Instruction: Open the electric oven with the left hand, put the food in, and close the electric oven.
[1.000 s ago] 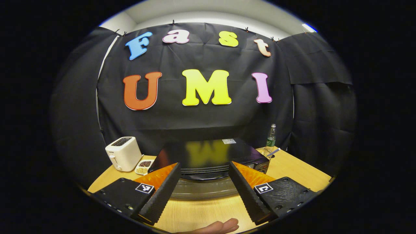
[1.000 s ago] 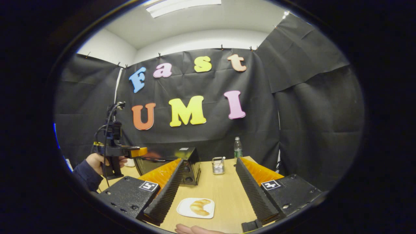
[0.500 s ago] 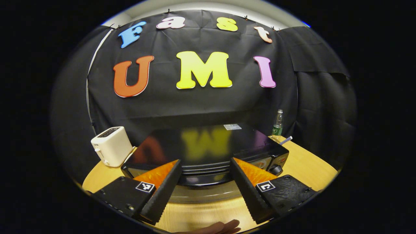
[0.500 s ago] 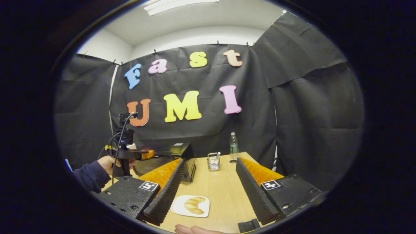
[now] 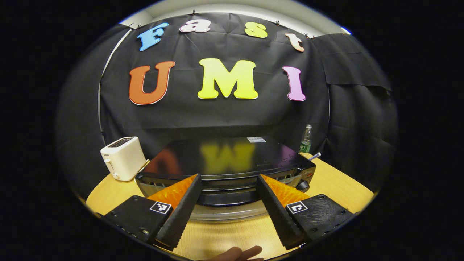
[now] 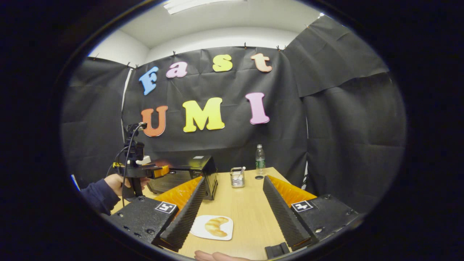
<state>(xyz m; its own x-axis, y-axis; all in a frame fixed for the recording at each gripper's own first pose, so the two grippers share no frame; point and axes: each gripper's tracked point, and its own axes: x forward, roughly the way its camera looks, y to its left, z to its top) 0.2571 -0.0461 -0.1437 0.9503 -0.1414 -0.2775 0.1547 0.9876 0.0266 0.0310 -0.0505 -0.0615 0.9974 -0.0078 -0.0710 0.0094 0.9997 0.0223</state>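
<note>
Two grippers open — oven (image 5: 224,163) shut | toaster (image 5: 123,157) left | bottle (image 5: 306,139) right

Left gripper (image 5: 227,181) level, fingers spread wide, held by hand (image 6: 116,183) in dark sleeve (image 6: 96,195). Right gripper (image 6: 233,185) fingers spread wide, angled slightly downward.

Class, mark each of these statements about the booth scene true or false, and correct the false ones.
1. The left tool is open, its fingers apart in front of the oven. True.
2. The croissant is already inside the oven. False: it lies on a white plate on the table.
3. The right tool holds the croissant. False: it is open, with the croissant low between its fingers, untouched.
4. A white toaster stands beside the oven. True.
5. A bottle stands near the table's far edge. True.
</note>
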